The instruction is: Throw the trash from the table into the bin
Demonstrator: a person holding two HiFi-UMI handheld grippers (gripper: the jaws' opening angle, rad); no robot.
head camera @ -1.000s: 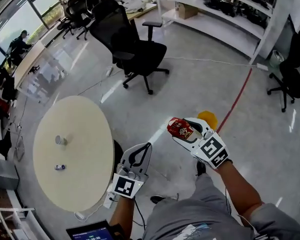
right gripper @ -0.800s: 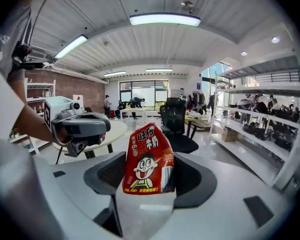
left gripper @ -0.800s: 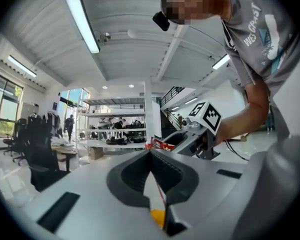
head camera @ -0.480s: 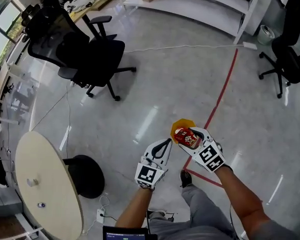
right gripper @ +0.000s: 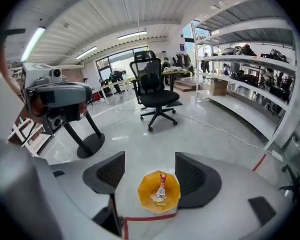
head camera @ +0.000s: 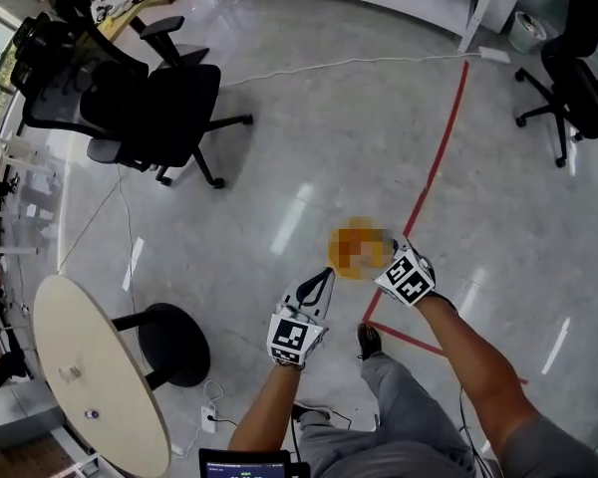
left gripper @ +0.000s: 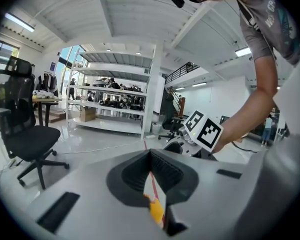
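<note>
Right gripper (head camera: 393, 265): above the bin (right gripper: 145, 195), jaws wide apart, nothing between them. Clamped on the red packet half a second ago, now let go.
Packet (right gripper: 161, 181): inside the bin, lying on paler scraps toward the far wall. Out of the jaws since the last frame.
Bin: yellow, many-sided, standing on the floor just beside a corner of the red tape (head camera: 441, 157). Seen straight down between the right jaws in the right gripper view, blurred over in the head view.
Left gripper (head camera: 321, 281): jaws pressed together, holding nothing. Just left of the bin and near the right gripper, not touching it. Pose unchanged across all three head frames.
Table (head camera: 105, 366): round, pale, at the lower left of the head view, well apart from the bin. Pushed further into the corner of the frame than a second ago, with less of it showing.
Items (head camera: 72, 371): two small things on the table, apart from each other, too small to identify. Same pair as a second ago.
Chair (head camera: 145, 103): black, upper left of the head view, well apart from the bin.
</note>
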